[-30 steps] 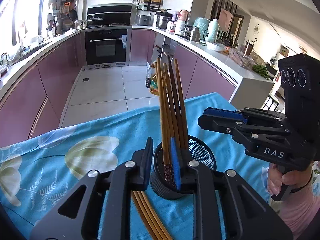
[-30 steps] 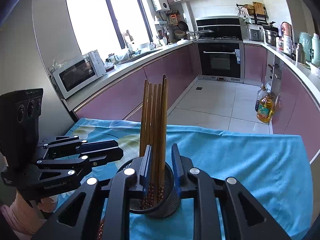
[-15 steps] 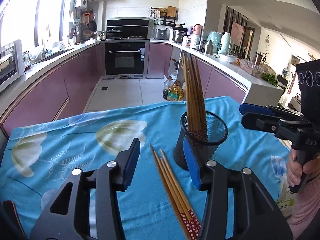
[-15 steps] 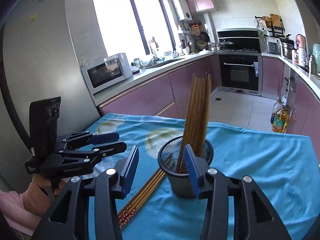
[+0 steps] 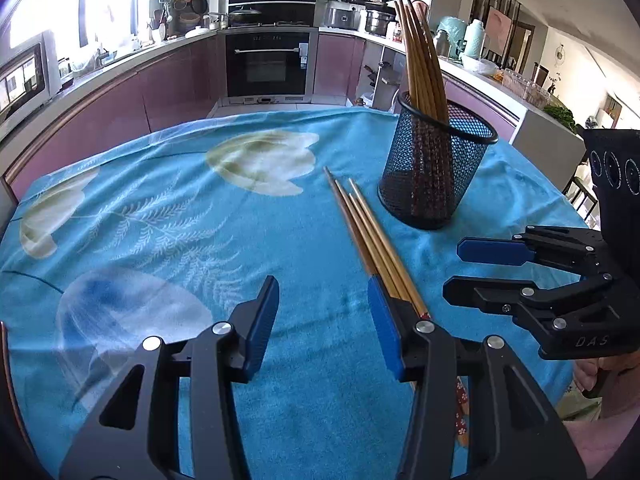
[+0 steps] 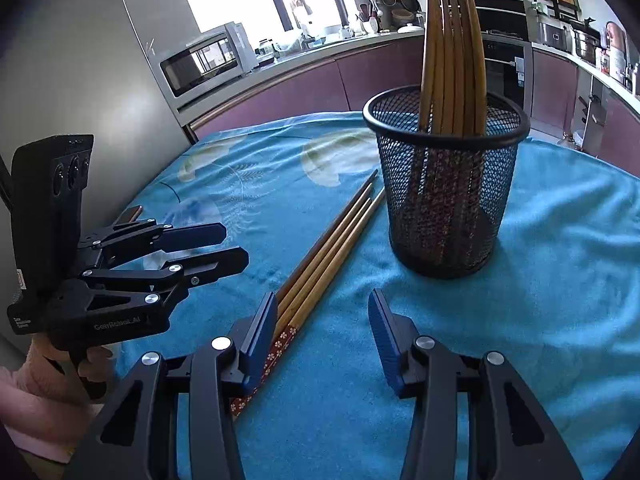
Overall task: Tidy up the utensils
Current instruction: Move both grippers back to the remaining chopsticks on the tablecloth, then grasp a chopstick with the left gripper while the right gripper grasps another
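A black mesh cup [image 5: 436, 172] [image 6: 444, 196] stands on the blue flowered tablecloth [image 5: 180, 220] [image 6: 560, 280] and holds several brown chopsticks [image 5: 420, 64] [image 6: 452, 52] upright. Several more chopsticks [image 5: 368, 232] [image 6: 332, 248] lie flat on the cloth beside the cup, patterned red ends toward me. My left gripper [image 5: 324, 320] [image 6: 220, 248] is open and empty, low over the cloth, its right finger over the lying chopsticks. My right gripper [image 6: 322, 328] [image 5: 460, 268] is open and empty in front of the cup, its left finger next to the lying chopsticks.
The table stands in a kitchen. Purple cabinets, a black oven [image 5: 268, 60] and a worktop with pots run behind it. A microwave [image 6: 204, 60] sits on the left counter beside a grey fridge [image 6: 100, 60]. The cloth's far edge drops off behind the cup.
Both grippers have let go of the chopsticks in the cup, opened wide and pulled back and down toward the cloth. The cup with its chopsticks stays upright.
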`<state>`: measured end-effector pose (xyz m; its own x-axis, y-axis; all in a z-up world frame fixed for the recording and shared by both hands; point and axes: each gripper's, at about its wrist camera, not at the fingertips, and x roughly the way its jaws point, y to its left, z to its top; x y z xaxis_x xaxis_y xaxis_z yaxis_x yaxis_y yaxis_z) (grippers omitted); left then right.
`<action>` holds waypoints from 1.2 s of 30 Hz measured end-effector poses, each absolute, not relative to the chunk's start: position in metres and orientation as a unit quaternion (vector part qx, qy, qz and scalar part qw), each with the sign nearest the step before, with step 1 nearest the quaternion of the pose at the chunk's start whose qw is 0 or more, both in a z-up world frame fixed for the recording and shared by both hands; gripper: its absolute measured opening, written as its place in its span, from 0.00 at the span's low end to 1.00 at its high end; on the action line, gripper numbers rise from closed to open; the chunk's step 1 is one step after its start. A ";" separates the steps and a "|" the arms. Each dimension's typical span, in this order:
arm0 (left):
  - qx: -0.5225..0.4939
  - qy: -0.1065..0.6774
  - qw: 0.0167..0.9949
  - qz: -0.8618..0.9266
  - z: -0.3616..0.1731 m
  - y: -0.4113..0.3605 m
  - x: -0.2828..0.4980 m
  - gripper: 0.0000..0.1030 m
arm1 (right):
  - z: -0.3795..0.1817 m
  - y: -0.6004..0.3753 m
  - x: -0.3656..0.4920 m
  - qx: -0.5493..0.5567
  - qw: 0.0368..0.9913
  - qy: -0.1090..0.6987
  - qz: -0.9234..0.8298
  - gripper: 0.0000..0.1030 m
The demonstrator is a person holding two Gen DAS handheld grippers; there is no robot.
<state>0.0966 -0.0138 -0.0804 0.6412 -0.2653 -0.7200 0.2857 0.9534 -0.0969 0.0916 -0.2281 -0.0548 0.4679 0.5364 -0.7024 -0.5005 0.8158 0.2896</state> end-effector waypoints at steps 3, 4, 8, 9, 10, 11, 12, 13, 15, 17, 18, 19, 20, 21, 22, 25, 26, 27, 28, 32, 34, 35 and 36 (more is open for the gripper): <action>0.015 0.402 0.903 -0.151 -0.088 -0.013 0.093 0.45 | -0.060 -0.221 0.088 0.004 0.859 0.420 0.292 0.44; 0.015 0.404 0.902 -0.151 -0.091 -0.013 0.092 0.44 | -0.062 -0.219 0.087 0.002 0.860 0.421 0.290 0.44; 0.018 0.406 0.901 -0.152 -0.093 -0.015 0.090 0.44 | -0.064 -0.214 0.087 -0.006 0.861 0.423 0.283 0.44; 0.019 0.407 0.900 -0.153 -0.094 -0.016 0.090 0.44 | -0.066 -0.214 0.085 -0.011 0.862 0.423 0.280 0.44; 0.020 0.406 0.900 -0.155 -0.093 -0.017 0.089 0.44 | -0.067 -0.213 0.084 -0.016 0.862 0.424 0.277 0.44; 0.020 0.406 0.900 -0.156 -0.093 -0.017 0.089 0.45 | -0.068 -0.212 0.084 -0.020 0.863 0.425 0.274 0.43; 0.021 0.405 0.900 -0.157 -0.093 -0.018 0.089 0.45 | -0.068 -0.212 0.083 -0.022 0.863 0.424 0.273 0.43; 0.021 0.405 0.900 -0.158 -0.092 -0.018 0.088 0.45 | -0.068 -0.212 0.083 -0.024 0.863 0.424 0.272 0.43; 0.023 0.405 0.900 -0.160 -0.092 -0.019 0.088 0.45 | -0.068 -0.210 0.083 -0.029 0.864 0.425 0.269 0.43; 0.024 0.406 0.899 -0.161 -0.093 -0.020 0.088 0.45 | -0.067 -0.209 0.083 -0.034 0.864 0.425 0.266 0.43; 0.025 0.406 0.899 -0.162 -0.093 -0.021 0.088 0.45 | -0.067 -0.209 0.083 -0.037 0.865 0.425 0.264 0.43; 0.026 0.407 0.899 -0.162 -0.093 -0.021 0.088 0.45 | -0.066 -0.208 0.083 -0.039 0.865 0.426 0.263 0.43; 0.026 0.407 0.898 -0.164 -0.093 -0.022 0.088 0.45 | -0.066 -0.208 0.083 -0.041 0.865 0.426 0.260 0.43; 0.028 0.407 0.898 -0.166 -0.094 -0.023 0.088 0.45 | -0.065 -0.209 0.083 -0.042 0.865 0.427 0.259 0.43; 0.029 0.408 0.897 -0.168 -0.094 -0.023 0.088 0.45 | -0.065 -0.209 0.083 -0.041 0.865 0.428 0.258 0.43; 0.035 0.409 0.896 -0.172 -0.096 -0.027 0.089 0.45 | -0.067 -0.209 0.085 -0.034 0.862 0.432 0.263 0.43; 0.035 0.410 0.895 -0.172 -0.096 -0.027 0.090 0.45 | -0.067 -0.208 0.086 -0.032 0.861 0.433 0.265 0.43; 0.035 0.410 0.895 -0.173 -0.096 -0.028 0.090 0.45 | -0.068 -0.207 0.087 -0.033 0.861 0.434 0.264 0.43; 0.034 0.410 0.895 -0.173 -0.097 -0.028 0.090 0.45 | -0.068 -0.205 0.087 -0.034 0.861 0.434 0.263 0.43; 0.033 0.411 0.894 -0.173 -0.097 -0.027 0.091 0.45 | -0.067 -0.206 0.088 -0.038 0.862 0.434 0.260 0.42; 0.033 0.412 0.894 -0.175 -0.097 -0.027 0.091 0.45 | -0.068 -0.208 0.088 -0.040 0.862 0.435 0.258 0.39; 0.032 0.412 0.894 -0.176 -0.097 -0.027 0.091 0.45 | -0.068 -0.208 0.088 -0.042 0.862 0.435 0.256 0.36; 0.032 0.412 0.893 -0.177 -0.097 -0.027 0.090 0.45 | -0.068 -0.209 0.088 -0.044 0.862 0.436 0.255 0.36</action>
